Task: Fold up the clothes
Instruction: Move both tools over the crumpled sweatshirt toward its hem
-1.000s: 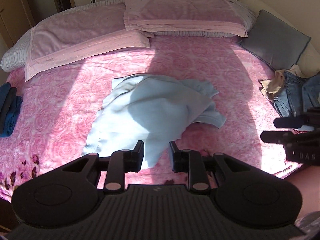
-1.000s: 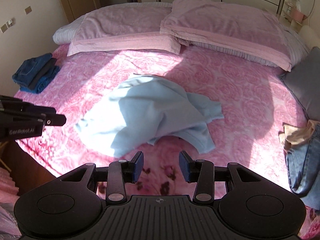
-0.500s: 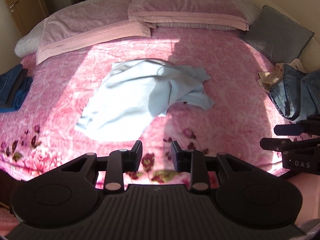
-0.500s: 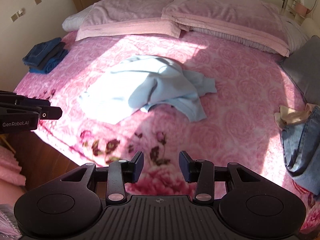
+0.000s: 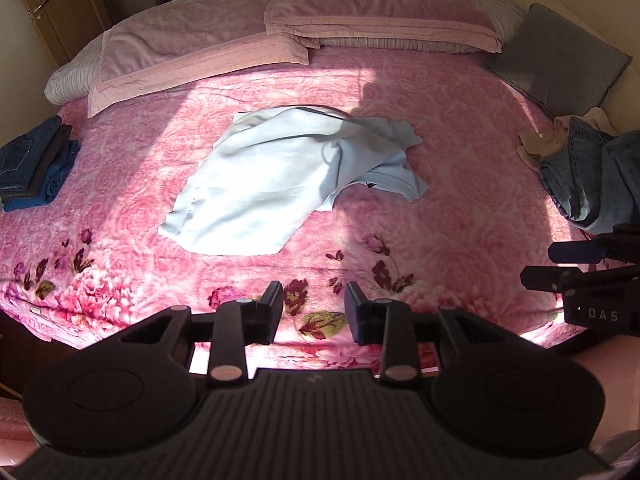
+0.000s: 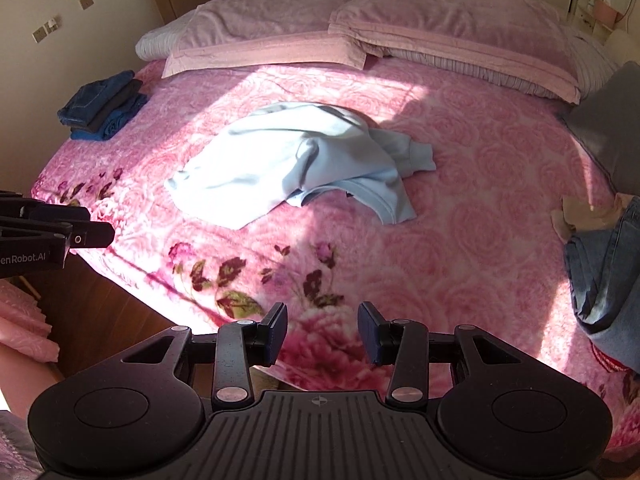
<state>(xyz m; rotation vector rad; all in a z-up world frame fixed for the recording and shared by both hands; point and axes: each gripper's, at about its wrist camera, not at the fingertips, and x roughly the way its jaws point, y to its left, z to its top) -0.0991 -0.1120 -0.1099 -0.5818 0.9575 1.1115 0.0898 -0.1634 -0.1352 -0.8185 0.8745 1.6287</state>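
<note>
A crumpled light-blue shirt [image 5: 288, 176] [image 6: 296, 164] lies in the middle of the pink flowered bedspread [image 5: 460, 216] [image 6: 480, 216]. My left gripper [image 5: 314, 300] hangs open over the bed's near edge, well short of the shirt, with nothing between its fingers. My right gripper [image 6: 322, 326] is open too and empty, above the near edge. Each gripper shows from the side at the edge of the other's view.
A stack of folded dark-blue jeans [image 5: 32, 160] [image 6: 104, 106] sits at the bed's left side. Unfolded jeans [image 5: 592, 176] [image 6: 604, 272] and a tan garment [image 5: 540, 144] lie at the right. Two pink pillows [image 5: 376, 4] and a grey cushion [image 5: 560, 60] line the far side.
Both grippers have pulled back from the bed and risen, so the shirt looks farther away and the bed's near edge has come into view. The shirt has not moved.
</note>
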